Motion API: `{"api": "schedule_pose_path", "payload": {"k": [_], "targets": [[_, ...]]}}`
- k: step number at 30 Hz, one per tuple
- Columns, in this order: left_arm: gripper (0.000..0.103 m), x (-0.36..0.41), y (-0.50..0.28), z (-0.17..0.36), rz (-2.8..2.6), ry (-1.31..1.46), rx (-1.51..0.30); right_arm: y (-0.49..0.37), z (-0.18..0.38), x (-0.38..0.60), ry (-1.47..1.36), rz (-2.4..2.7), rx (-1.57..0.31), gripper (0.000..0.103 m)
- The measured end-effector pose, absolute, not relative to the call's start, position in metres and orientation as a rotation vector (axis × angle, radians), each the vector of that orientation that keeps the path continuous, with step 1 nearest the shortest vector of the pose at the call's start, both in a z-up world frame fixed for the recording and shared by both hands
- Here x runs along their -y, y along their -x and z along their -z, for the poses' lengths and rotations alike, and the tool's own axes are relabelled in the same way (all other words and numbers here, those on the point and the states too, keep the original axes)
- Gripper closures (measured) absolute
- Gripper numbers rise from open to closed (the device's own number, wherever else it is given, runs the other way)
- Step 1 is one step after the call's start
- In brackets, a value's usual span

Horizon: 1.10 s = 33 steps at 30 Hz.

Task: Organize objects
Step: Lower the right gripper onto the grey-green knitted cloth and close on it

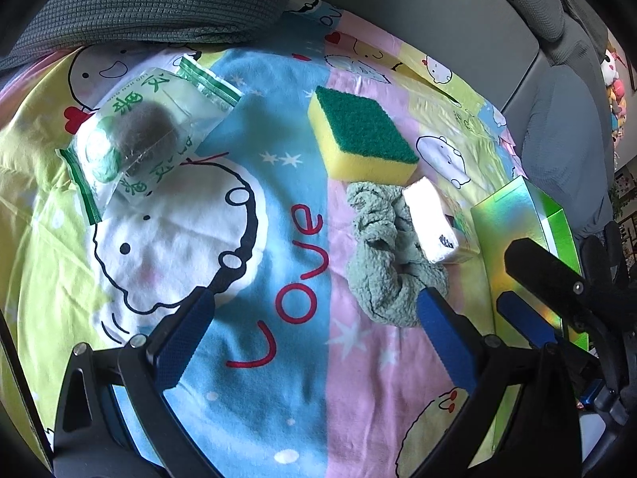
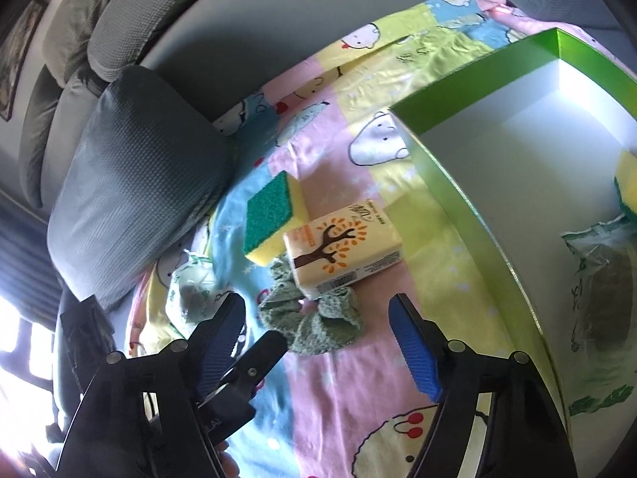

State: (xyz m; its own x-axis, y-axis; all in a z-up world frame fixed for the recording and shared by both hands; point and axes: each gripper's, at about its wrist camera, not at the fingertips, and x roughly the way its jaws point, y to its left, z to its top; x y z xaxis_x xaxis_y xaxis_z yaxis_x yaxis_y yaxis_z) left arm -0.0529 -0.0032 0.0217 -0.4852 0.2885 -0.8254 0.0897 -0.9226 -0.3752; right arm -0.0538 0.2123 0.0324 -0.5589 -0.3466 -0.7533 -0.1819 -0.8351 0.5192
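Observation:
On the cartoon bedsheet lie a yellow sponge with a green scouring top [image 1: 360, 135] [image 2: 270, 217], a green scrunchie [image 1: 388, 257] [image 2: 314, 318], a tissue pack [image 1: 430, 219] [image 2: 344, 251] resting on the scrunchie, and a clear bag with a steel-wool scourer [image 1: 145, 131] [image 2: 191, 288]. A green box [image 1: 529, 239] [image 2: 481, 215] stands at the right; inside it are another sponge [image 2: 626, 183] and another bagged scourer [image 2: 601, 279]. My left gripper [image 1: 314, 326] is open and empty above the sheet. My right gripper [image 2: 318, 342] is open and empty, just short of the scrunchie.
A grey pillow [image 1: 159, 0] [image 2: 131, 183] lies at the head of the bed. A grey headboard and wall [image 1: 438, 12] run behind. The right gripper's body [image 1: 565, 298] shows in the left wrist view beside the box.

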Motion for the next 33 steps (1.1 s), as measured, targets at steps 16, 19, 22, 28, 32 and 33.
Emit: {"api": "schedule_pose_path", "payload": {"k": [16,19,22,28,32,33], "targets": [[0.006,-0.001,0.057,-0.018,-2.509,1.482,0.576,0.064,-0.02,-0.207,-1.462,2.488,0.88,0.032],[0.018,-0.002,0.057,-0.019,-2.533,1.435,0.556,0.069,-0.014,-0.204,-1.483,2.469,0.867,0.042],[0.027,-0.002,0.058,-0.015,-2.516,1.413,0.585,0.074,-0.009,-0.203,-1.508,2.459,0.858,0.05],[0.034,-0.011,0.061,-0.011,-2.563,1.361,0.511,0.083,0.005,-0.202,-1.563,2.455,0.845,0.05],[0.046,-0.021,0.06,-0.011,-2.587,1.336,0.407,0.088,0.015,-0.202,-1.564,2.418,0.862,0.053],[0.053,-0.022,0.06,-0.011,-2.58,1.333,0.41,0.089,0.014,-0.201,-1.563,2.41,0.85,0.059]]}}
